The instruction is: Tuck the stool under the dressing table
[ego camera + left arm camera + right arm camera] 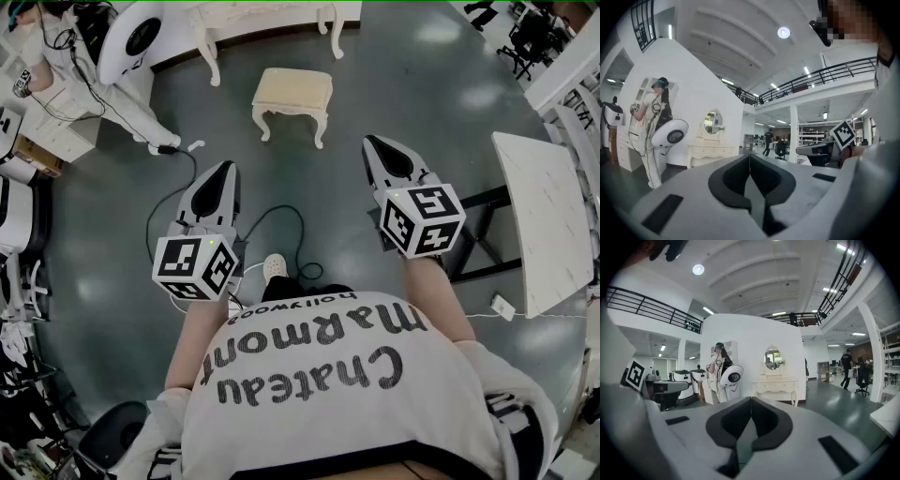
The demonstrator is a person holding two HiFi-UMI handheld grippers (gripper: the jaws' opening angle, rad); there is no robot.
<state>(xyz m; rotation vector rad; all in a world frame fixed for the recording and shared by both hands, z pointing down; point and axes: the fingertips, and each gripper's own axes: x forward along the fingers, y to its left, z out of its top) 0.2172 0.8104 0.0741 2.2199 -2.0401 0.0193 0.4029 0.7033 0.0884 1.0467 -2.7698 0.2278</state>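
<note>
Printed white shirt [347, 394] fills the bottom of the head view, and just past it both tools are held out over the grey floor [94, 281]. The left gripper [225, 169] and the right gripper [373, 142] each have their jaws pressed together with nothing between them. Both point toward the stool [292, 92]. That cream-topped stool stands upright on its white legs in the open, beyond the two jaw tips and well apart from both. The dressing table [272, 13] is farther off at the top edge, and the stool stands clear of it, not under it. A black cable [281, 207] loops on the floor between the grippers, and a white-topped side table [539, 220] stands at the right.

Seen from the left gripper view, the left gripper [750, 161] has its dark pads meeting in one seam and holds nothing. Past it, to the left, the dressing table [712, 151] with its oval mirror [711, 123] stands against a white wall, a person [651, 126] beside it.

Looking along the right gripper view, the right gripper [751, 401] is likewise closed and empty, with the dressing table [777, 385] just right of the jaw line, well apart
</note>
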